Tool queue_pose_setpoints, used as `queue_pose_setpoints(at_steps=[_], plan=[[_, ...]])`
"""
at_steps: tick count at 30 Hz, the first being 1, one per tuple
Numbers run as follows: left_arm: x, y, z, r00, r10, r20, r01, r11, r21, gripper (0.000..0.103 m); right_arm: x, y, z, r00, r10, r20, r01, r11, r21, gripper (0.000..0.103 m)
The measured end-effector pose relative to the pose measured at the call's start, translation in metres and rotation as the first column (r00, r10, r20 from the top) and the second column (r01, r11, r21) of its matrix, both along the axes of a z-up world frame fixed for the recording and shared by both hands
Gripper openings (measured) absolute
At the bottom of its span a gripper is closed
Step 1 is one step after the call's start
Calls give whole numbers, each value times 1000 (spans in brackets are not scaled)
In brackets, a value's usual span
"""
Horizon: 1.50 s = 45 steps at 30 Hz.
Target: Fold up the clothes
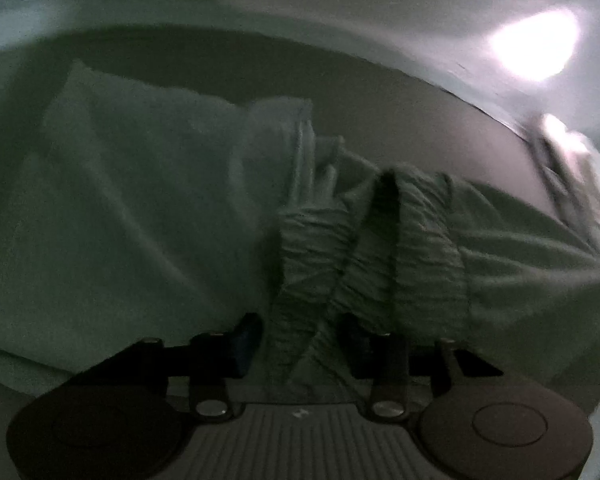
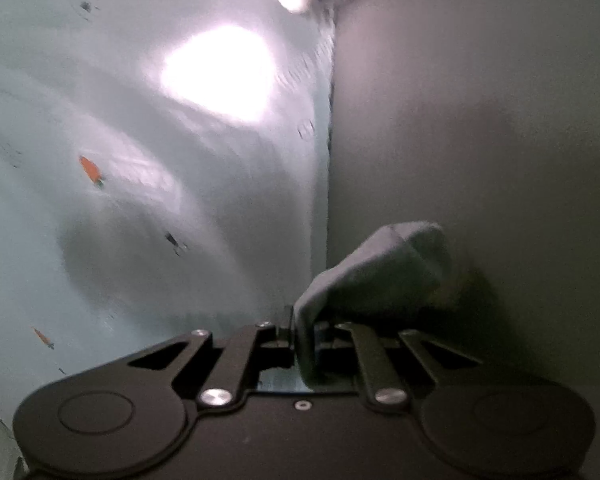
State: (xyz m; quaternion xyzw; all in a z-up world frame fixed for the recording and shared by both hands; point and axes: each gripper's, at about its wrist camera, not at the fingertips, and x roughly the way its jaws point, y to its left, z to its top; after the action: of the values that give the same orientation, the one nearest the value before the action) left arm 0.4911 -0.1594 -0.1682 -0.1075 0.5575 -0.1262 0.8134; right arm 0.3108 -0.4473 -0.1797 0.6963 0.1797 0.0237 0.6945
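Note:
A pale grey-green garment (image 1: 140, 208) lies rumpled on a dark surface (image 1: 440, 128) in the left wrist view. Its ribbed elastic waistband (image 1: 312, 264) runs down between the fingers of my left gripper (image 1: 300, 340). The jaws stand apart on either side of the band, and I see no pad pressing on it. In the right wrist view my right gripper (image 2: 304, 340) is shut on a fold of the same pale cloth (image 2: 380, 268), which bunches up just past the fingertips. The rest of the garment is out of that view.
A light sheet (image 2: 100, 240) printed with small orange carrots (image 2: 90, 169) fills the left of the right wrist view, with a bright glare on it. A dark panel (image 2: 480, 120) stands to its right. A blurred pale shape (image 1: 572, 168) sits at the garment's far right.

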Motion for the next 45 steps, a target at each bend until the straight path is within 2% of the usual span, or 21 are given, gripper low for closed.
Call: queue_pose_setpoints(at_steps=[3, 6, 12, 14, 16, 19, 21, 23, 25, 27, 29, 32, 34, 36, 37, 39, 41, 44, 45], plan=[[-7, -15, 1, 998, -61, -3, 61, 998, -33, 44, -10, -10, 25, 999, -24, -35, 20, 994, -109, 9], [-12, -7, 11, 997, -78, 4, 78, 994, -77, 43, -9, -5, 42, 997, -31, -68, 18, 982, -187, 9], [-20, 63, 43, 997, -22, 75, 31, 993, -116, 44, 30, 54, 74, 997, -20, -73, -4, 951, -308, 9], [-20, 95, 48, 995, 10, 94, 0, 994, -108, 45, 43, 82, 77, 998, 12, -54, -27, 954, -298, 9], [-20, 125, 51, 993, 48, 105, -37, 994, -104, 45, 58, 108, 75, 999, 39, -37, -46, 971, -234, 9], [-19, 171, 51, 988, 117, 102, -104, 987, -124, 45, 78, 152, 57, 998, 67, 5, -67, 997, -32, 10], [-17, 201, 48, 983, 159, 92, -146, 980, -132, 45, 92, 188, 39, 997, 77, 12, -78, 994, 82, 10], [-17, 228, 43, 977, 196, 81, -184, 974, -129, 45, 106, 223, 21, 996, 85, 5, -84, 981, 173, 15], [-16, 251, 37, 971, 230, 64, -220, 967, -129, 45, 120, 254, 1, 992, 111, -52, -95, 967, 236, 40], [-17, 271, 30, 964, 263, 43, -255, 957, -134, 45, 132, 282, -14, 979, 164, -119, -127, 954, 272, 43], [-20, 282, 25, 959, 283, 34, -276, 951, -139, 45, 138, 298, -15, 963, 229, -138, -187, 945, 268, 51], [-20, 291, 22, 955, 295, 34, -286, 944, -164, 45, 136, 299, 2, 953, 288, -91, -266, 943, 201, 54], [-18, 289, 21, 956, 290, 38, -278, 942, -187, 46, 129, 286, 19, 954, 291, -76, -282, 954, 106, 55], [-15, 281, 21, 961, 271, 48, -256, 945, -204, 53, 119, 267, 35, 957, 277, -86, -279, 960, -11, 55], [-13, 277, 22, 964, 259, 53, -243, 947, -211, 58, 111, 257, 41, 960, 259, -105, -267, 961, -74, 55], [-10, 264, 21, 971, 234, 58, -216, 951, -221, 60, 94, 234, 50, 965, 206, -160, -239, 942, -234, 56], [-4, 249, 19, 975, 216, 48, -199, 951, -237, 61, 78, 219, 53, 959, 137, -249, -228, 892, -389, 56], [-2, 231, 19, 981, 193, 30, -179, 950, -258, 63, 61, 204, 47, 940, 80, -333, -236, 856, -460, 56], [-2, 227, 20, 983, 181, 28, -167, 950, -264, 64, 57, 200, 45, 938, 76, -337, -232, 862, -452, 56]])
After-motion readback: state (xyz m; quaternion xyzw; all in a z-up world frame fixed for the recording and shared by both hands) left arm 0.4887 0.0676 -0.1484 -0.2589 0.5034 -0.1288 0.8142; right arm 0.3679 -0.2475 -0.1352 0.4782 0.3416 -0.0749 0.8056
